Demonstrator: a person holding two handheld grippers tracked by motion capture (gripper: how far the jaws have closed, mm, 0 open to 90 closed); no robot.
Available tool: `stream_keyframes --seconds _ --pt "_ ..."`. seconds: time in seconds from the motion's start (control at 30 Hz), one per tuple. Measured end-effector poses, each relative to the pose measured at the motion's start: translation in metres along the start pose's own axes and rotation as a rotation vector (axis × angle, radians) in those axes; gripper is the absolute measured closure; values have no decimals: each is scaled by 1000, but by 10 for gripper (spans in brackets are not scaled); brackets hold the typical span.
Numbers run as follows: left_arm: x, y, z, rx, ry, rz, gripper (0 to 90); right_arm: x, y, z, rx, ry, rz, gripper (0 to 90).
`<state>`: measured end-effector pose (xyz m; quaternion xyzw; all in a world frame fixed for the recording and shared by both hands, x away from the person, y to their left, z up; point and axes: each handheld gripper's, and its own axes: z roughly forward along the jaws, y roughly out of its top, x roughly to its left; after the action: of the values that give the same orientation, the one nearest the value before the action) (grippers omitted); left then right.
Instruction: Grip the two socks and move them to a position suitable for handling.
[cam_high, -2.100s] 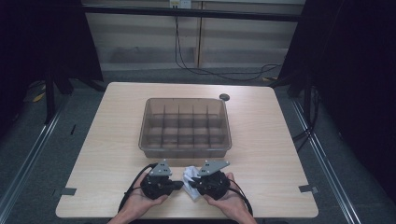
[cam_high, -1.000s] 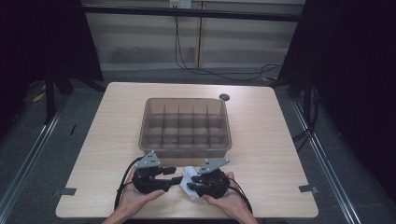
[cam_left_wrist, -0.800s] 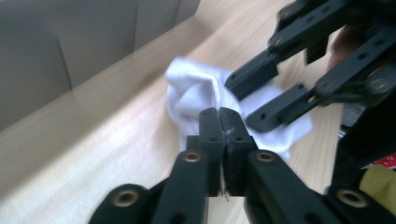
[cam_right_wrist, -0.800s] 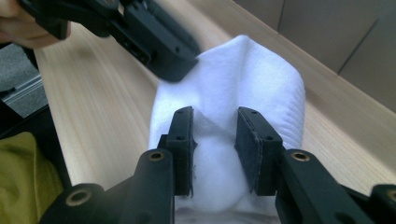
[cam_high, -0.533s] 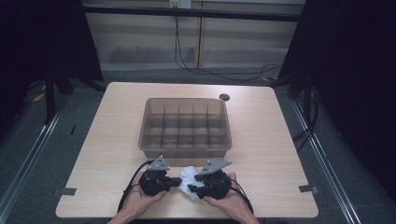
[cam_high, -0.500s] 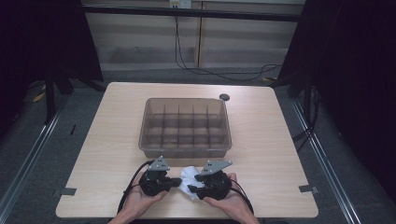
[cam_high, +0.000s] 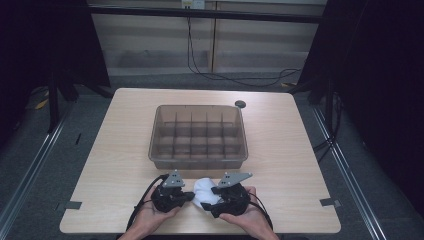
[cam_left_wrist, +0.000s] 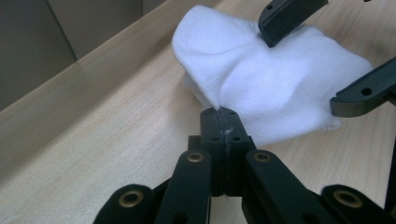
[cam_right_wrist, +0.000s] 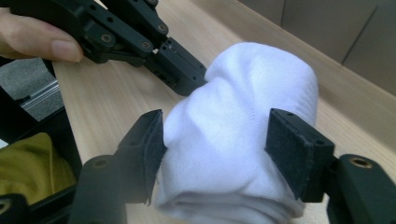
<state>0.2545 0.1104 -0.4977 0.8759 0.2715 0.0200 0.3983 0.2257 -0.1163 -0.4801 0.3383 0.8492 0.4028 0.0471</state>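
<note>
Overhead, a white sock (cam_high: 204, 190) is seen near the front edge of the table (cam_high: 300, 150), between the left gripper (cam_high: 187, 196) and the right gripper (cam_high: 209, 200), with a divided bin (cam_high: 198, 137) behind it.

Along the left gripper (cam_left_wrist: 219, 116), the jaws are pressed together on a pinch of the sock (cam_left_wrist: 275, 88), and the knit is drawn to a peak there.

Along the right gripper (cam_right_wrist: 217, 144), the jaws have just been opening; the bundle (cam_right_wrist: 238, 135) is flanked, the left pad (cam_right_wrist: 154, 140) touching at most lightly.

The sock is judged light, soft and floppy, not fragile; a folded edge or cuff is best pinched, since loose layers may slip.
</note>
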Motion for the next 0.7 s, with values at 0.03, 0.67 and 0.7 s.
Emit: stream_keyframes --seconds 0.03,0.67,0.7 --pt "0 0 0 3 -1 -5 900 0 0 0 1 -5 0 358" --pt "9 0 -29 -96 -97 -36 666 -22 10 -15 -21 -38 114 155" --pt "10 -1 -32 -99 -93 -36 641 -24 11 -14 -13 -36 115 141"
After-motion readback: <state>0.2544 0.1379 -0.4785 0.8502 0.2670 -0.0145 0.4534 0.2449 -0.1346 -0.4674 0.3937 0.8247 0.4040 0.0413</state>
